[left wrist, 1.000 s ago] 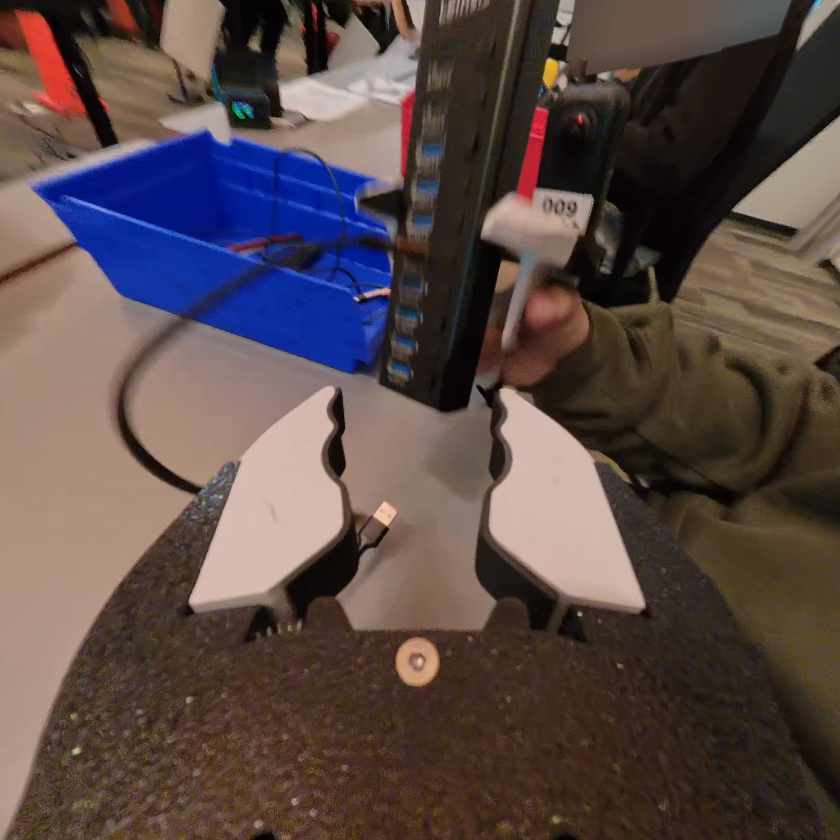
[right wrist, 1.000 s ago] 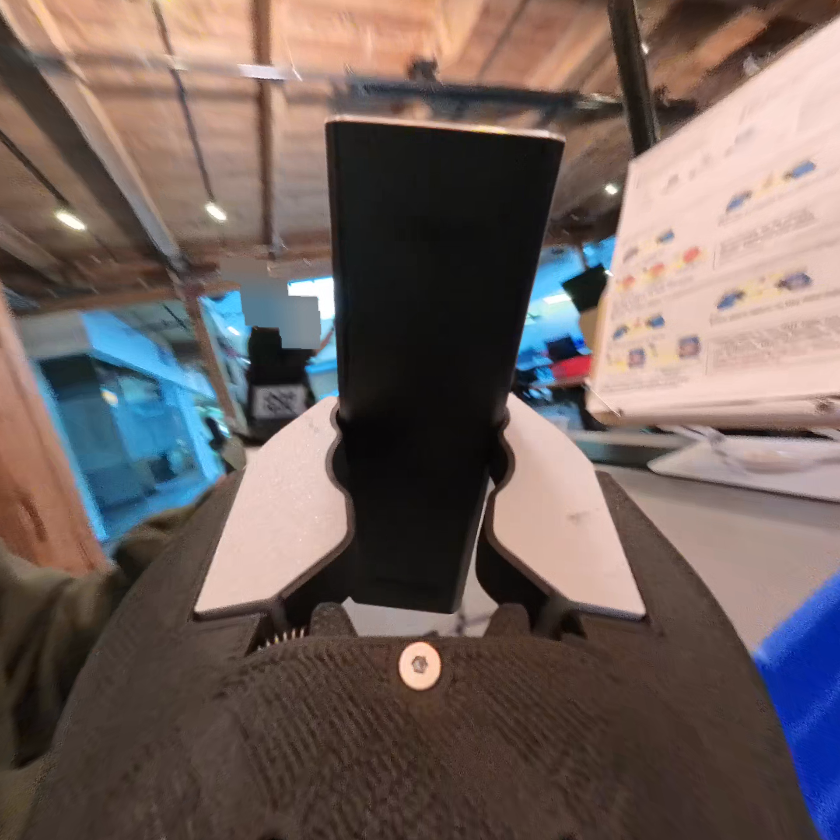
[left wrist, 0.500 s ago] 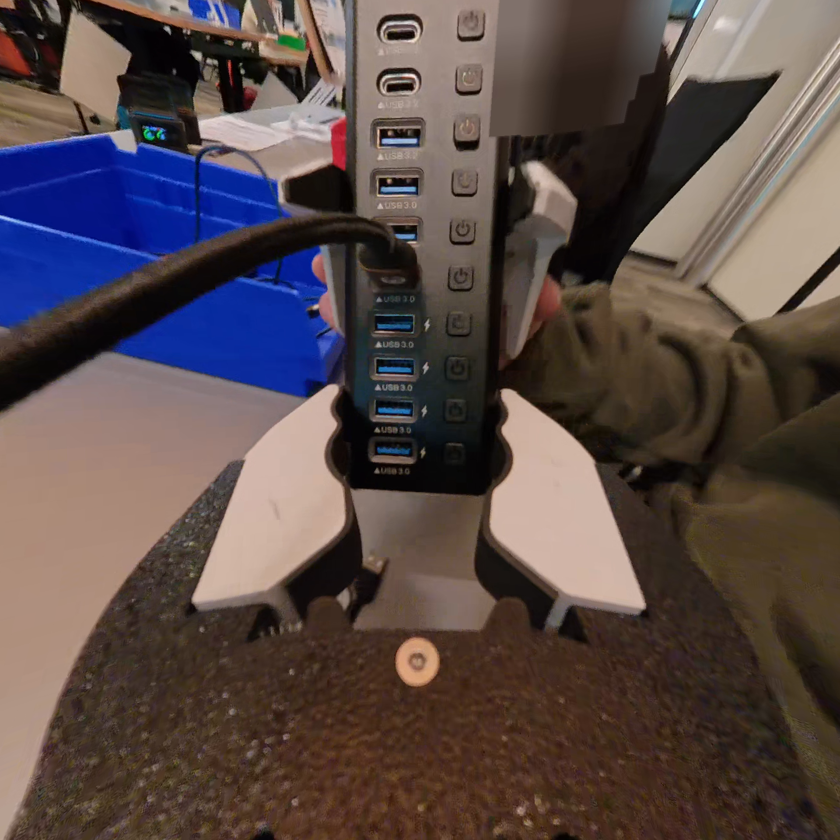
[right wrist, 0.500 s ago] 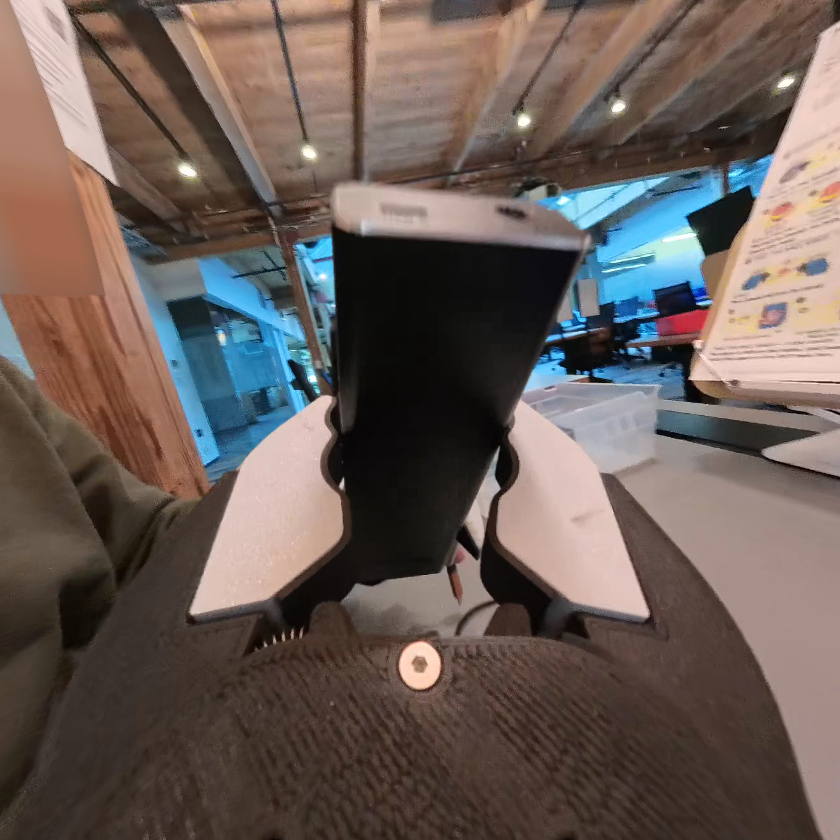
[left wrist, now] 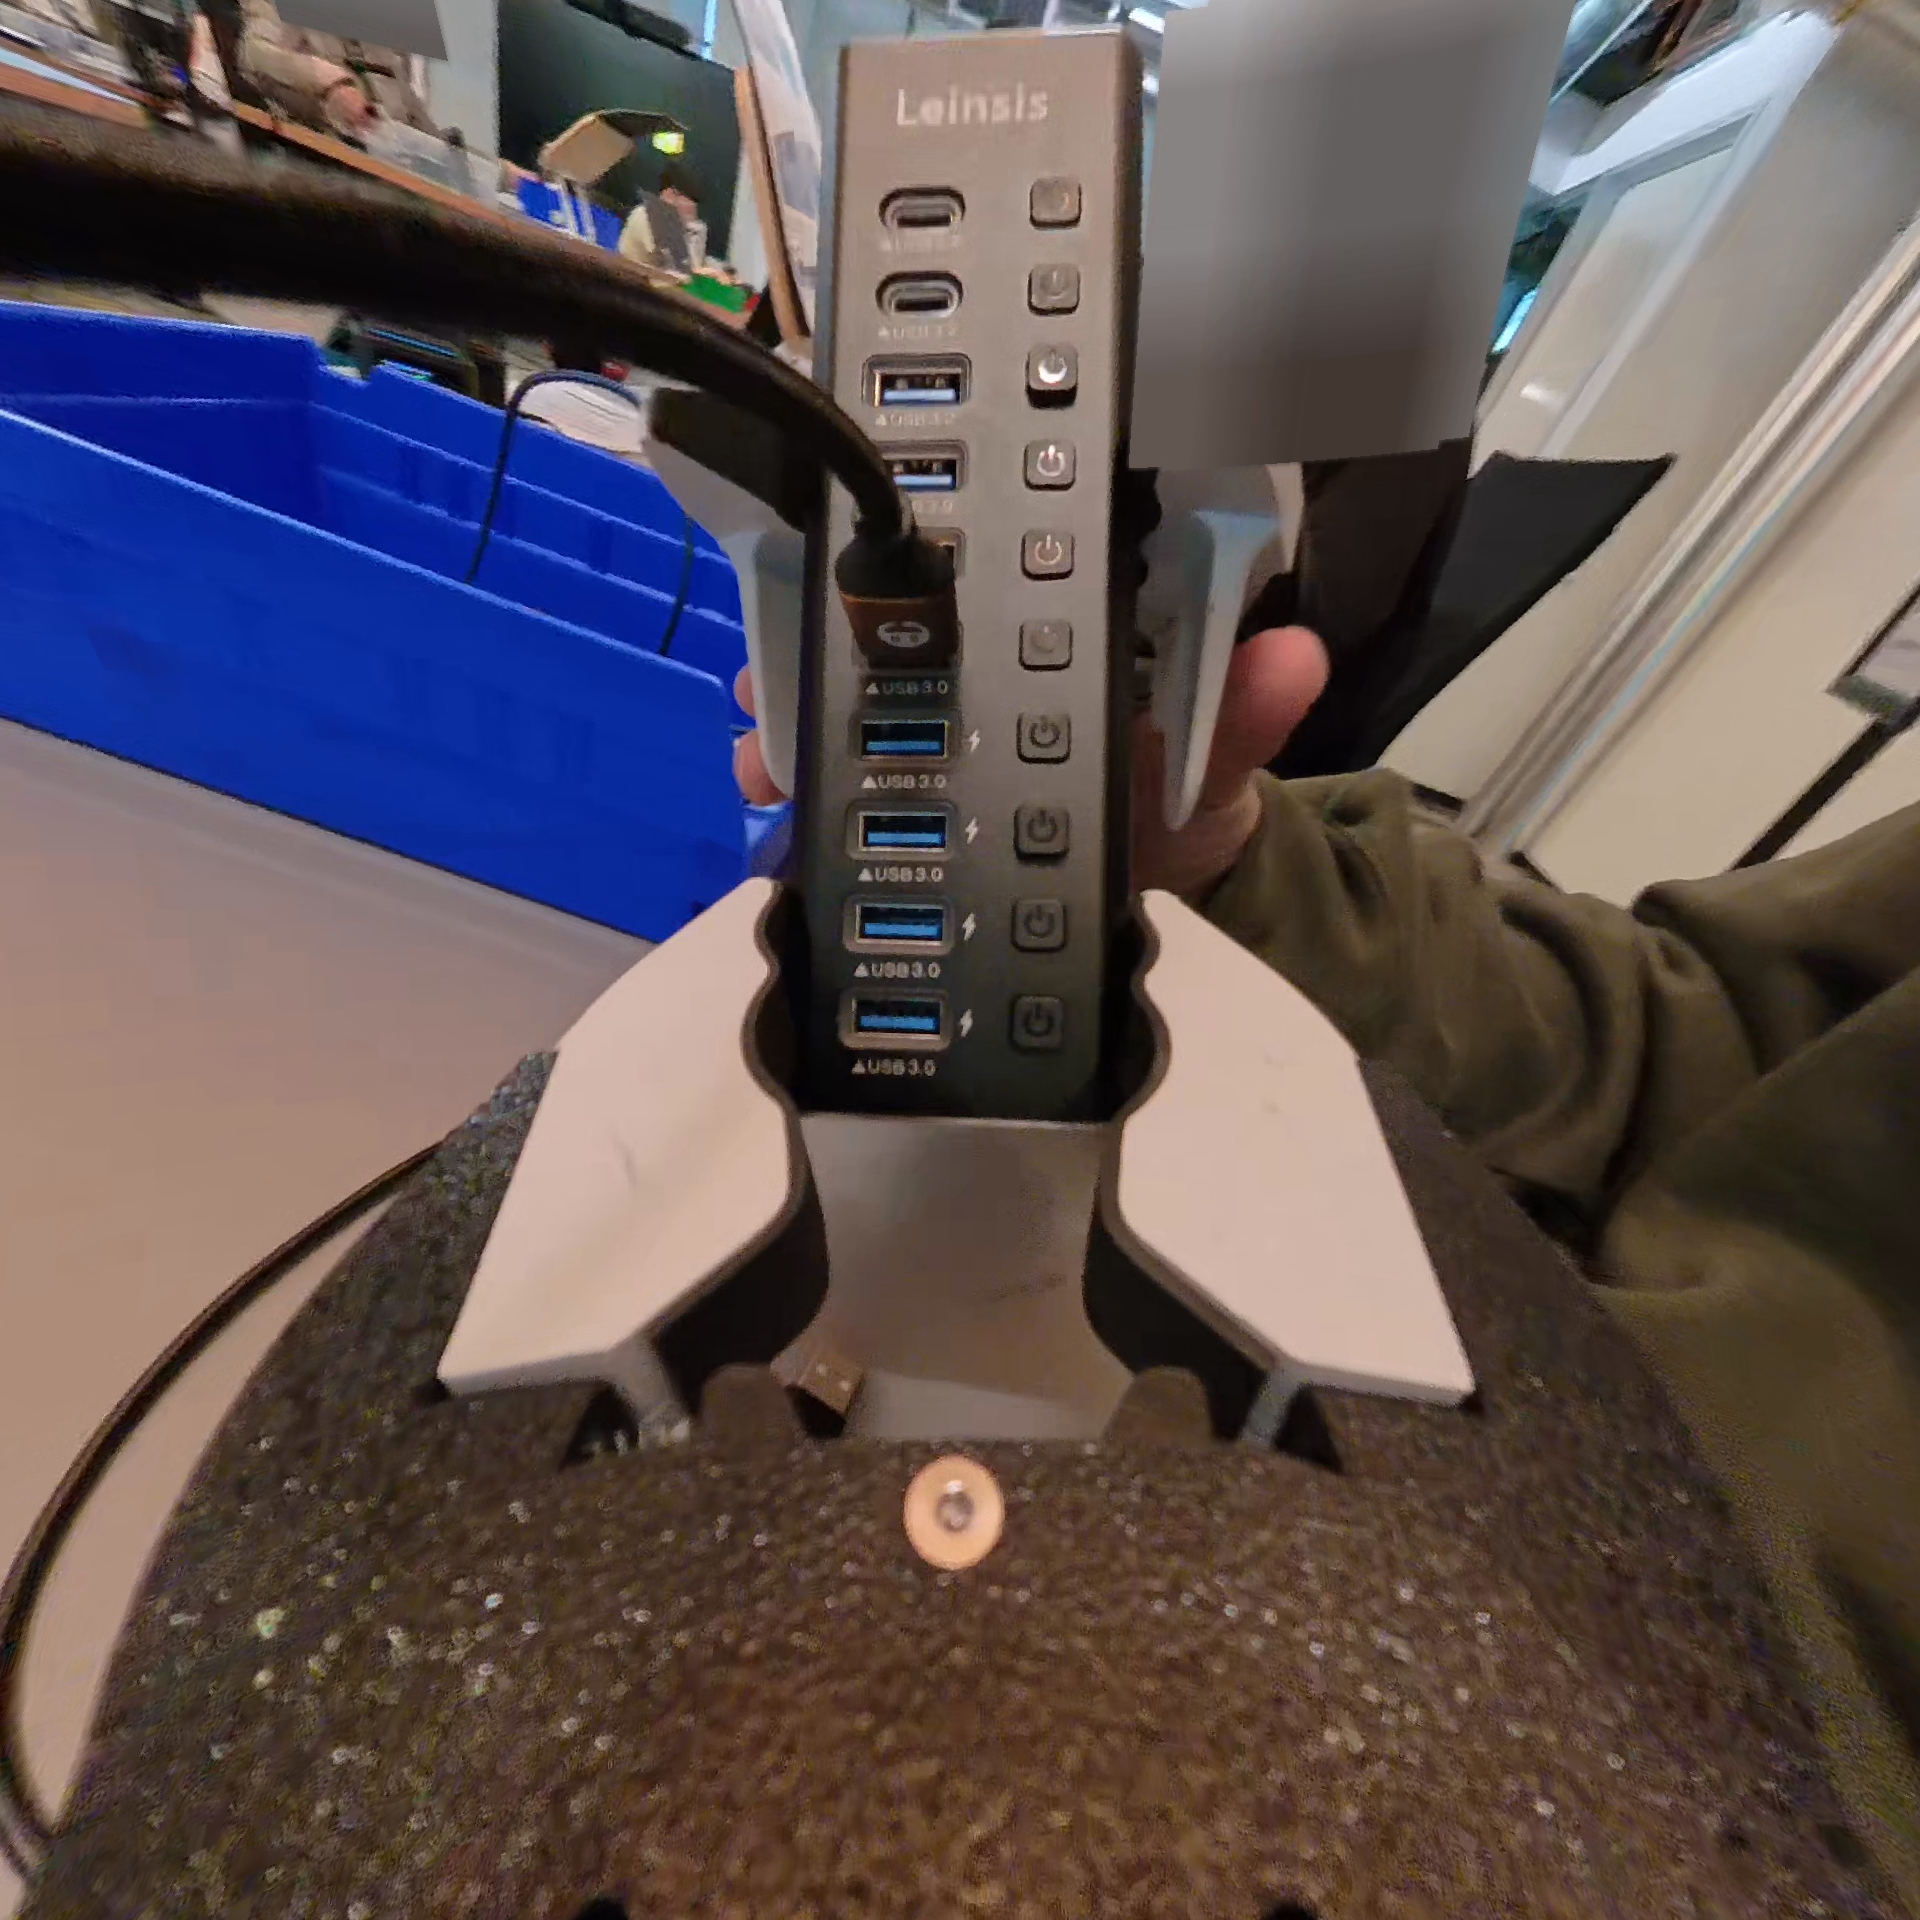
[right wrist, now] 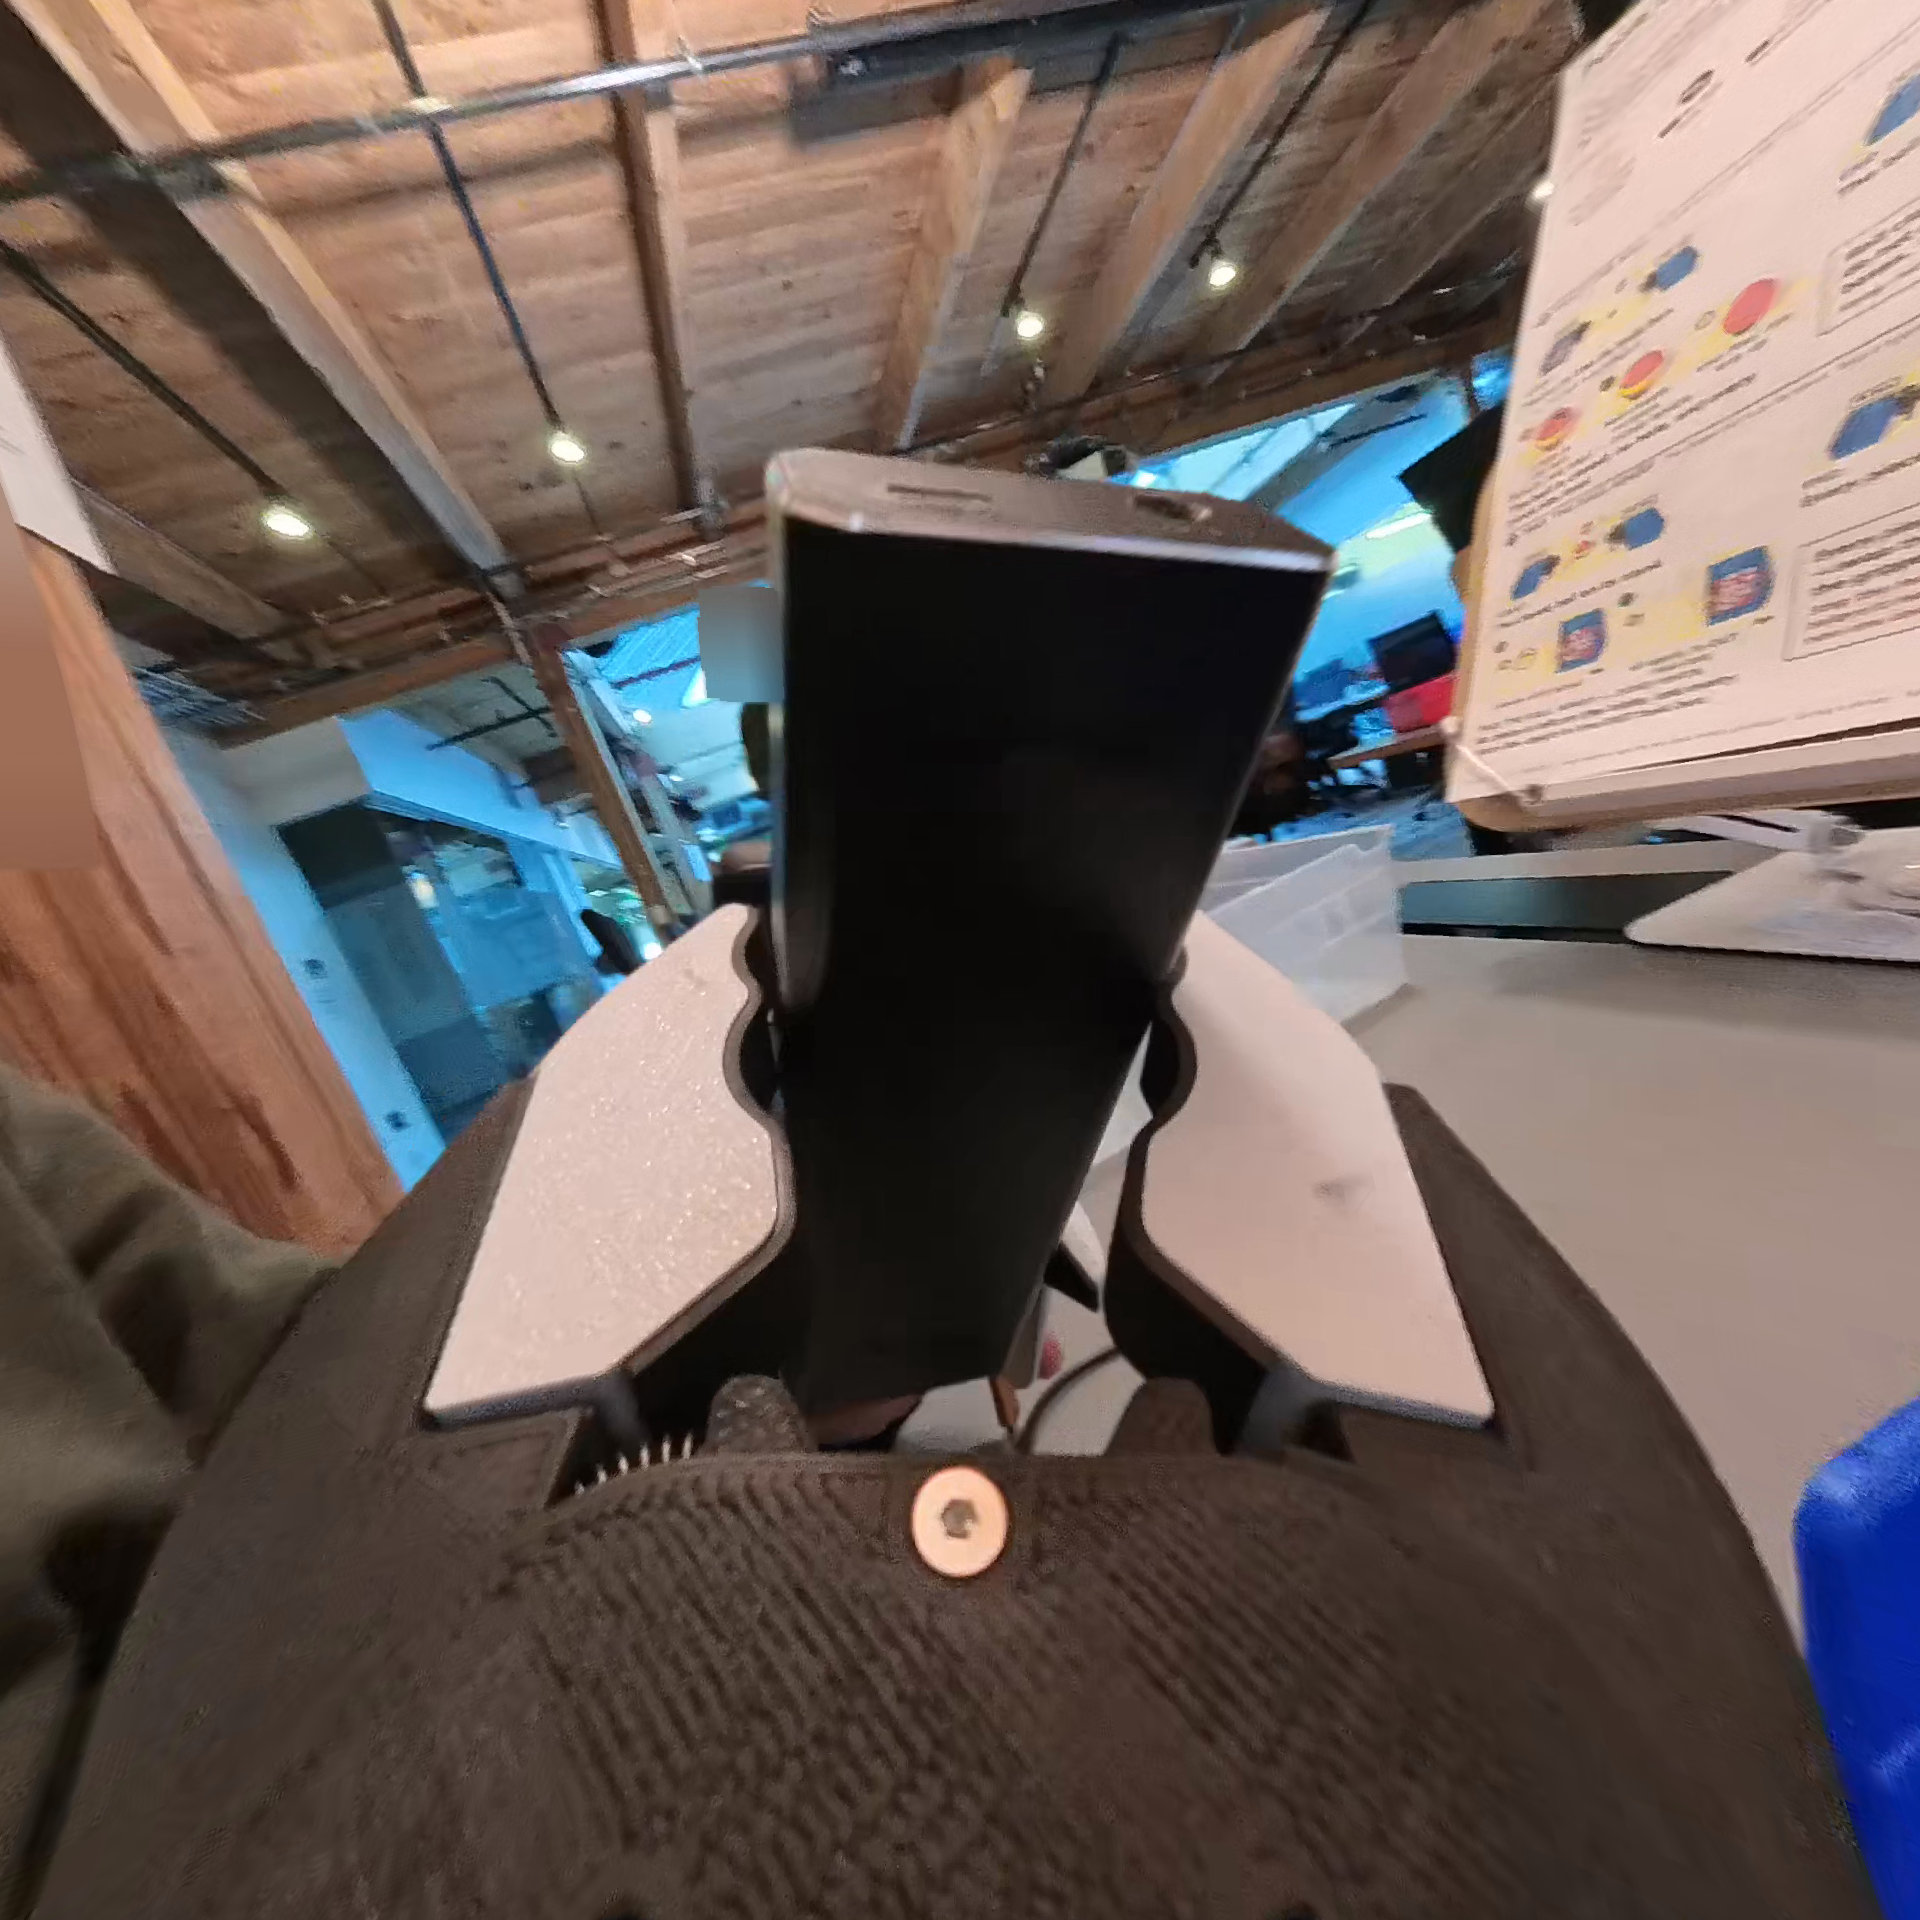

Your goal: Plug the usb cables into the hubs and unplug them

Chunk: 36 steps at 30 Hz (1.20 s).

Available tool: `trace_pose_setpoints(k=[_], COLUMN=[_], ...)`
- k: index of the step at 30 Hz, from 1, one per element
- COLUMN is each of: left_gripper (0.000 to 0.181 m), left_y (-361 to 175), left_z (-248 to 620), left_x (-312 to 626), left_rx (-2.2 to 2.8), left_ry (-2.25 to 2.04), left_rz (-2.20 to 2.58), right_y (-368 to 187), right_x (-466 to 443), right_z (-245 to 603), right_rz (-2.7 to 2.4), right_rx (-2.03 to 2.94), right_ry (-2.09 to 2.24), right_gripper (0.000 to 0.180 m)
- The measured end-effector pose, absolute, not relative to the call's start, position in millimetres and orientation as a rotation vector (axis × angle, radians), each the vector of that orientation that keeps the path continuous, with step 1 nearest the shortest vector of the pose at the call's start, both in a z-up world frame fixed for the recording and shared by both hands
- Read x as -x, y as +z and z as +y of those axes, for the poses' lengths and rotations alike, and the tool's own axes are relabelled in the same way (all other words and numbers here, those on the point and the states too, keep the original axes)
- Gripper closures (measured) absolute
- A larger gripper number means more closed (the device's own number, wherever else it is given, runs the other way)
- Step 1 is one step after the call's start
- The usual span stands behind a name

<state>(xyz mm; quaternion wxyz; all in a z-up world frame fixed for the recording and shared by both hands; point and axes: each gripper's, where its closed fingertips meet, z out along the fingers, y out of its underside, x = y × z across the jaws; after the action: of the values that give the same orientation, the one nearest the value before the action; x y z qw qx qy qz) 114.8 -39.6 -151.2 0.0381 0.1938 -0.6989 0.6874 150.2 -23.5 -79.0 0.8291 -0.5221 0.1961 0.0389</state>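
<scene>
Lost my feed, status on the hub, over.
Right gripper shut on tall black USB hub. Left gripper jaws shut on its lower end. Black braided cable plugged mid-column.

Each hand-held gripper [left wrist: 956, 997] has pale grey fingers [left wrist: 644, 1174], a speckled black body and a brass screw [left wrist: 953, 1510]; olive-green sleeve [left wrist: 1558, 1018].

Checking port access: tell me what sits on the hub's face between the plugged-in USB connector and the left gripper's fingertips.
In the left wrist view, three free blue USB ports sit on the hub between the black connector and the left gripper, nothing blocking them.
</scene>
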Motion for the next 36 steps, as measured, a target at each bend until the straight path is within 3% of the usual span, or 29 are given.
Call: trace_pose_setpoints(k=[6, 12, 21, 25, 29, 33, 36], left_gripper=[0.122, 0.122, 0.121, 0.108, 0.119, 0.127, 0.138], left_y=[-152, -141, -146, -154, -169, -160, -182], left_z=[-46, -41, -43, -38, -15, 15, 50], left_x=[-110, -102, -99, -102, -62, -55, -81], left_rx=[-0.581, -0.450, -0.436, -0.525, -0.295, -0.087, -0.123], left_ry=[2.142, 2.200, 2.156, 1.983, 1.545, 1.574, 1.454], left_rz=[-2.014, -1.946, -2.025, -2.135, -2.282, -2.446, -2.766], right_y=[-96, -87, -90, -105, -118, -117, -109], right_x=[-133, -123, -118, -141, -153, -139, -125], right_z=[0, 1, -1, -25, -50, -65, -83], right_rz=[0.351, 0.313, 0.258, 0.311, 0.339, 0.221, 0.148], right_rx=[1.308, 1.299, 1.337, 1.360, 1.332, 1.284, 1.258], right_ry=[0.102, 0.129, 0.131, 0.031, -0.001, -0.023, -0.040], right_gripper=[0.094, 0.108, 0.108, 0.109, 0.109, 0.108, 0.109])
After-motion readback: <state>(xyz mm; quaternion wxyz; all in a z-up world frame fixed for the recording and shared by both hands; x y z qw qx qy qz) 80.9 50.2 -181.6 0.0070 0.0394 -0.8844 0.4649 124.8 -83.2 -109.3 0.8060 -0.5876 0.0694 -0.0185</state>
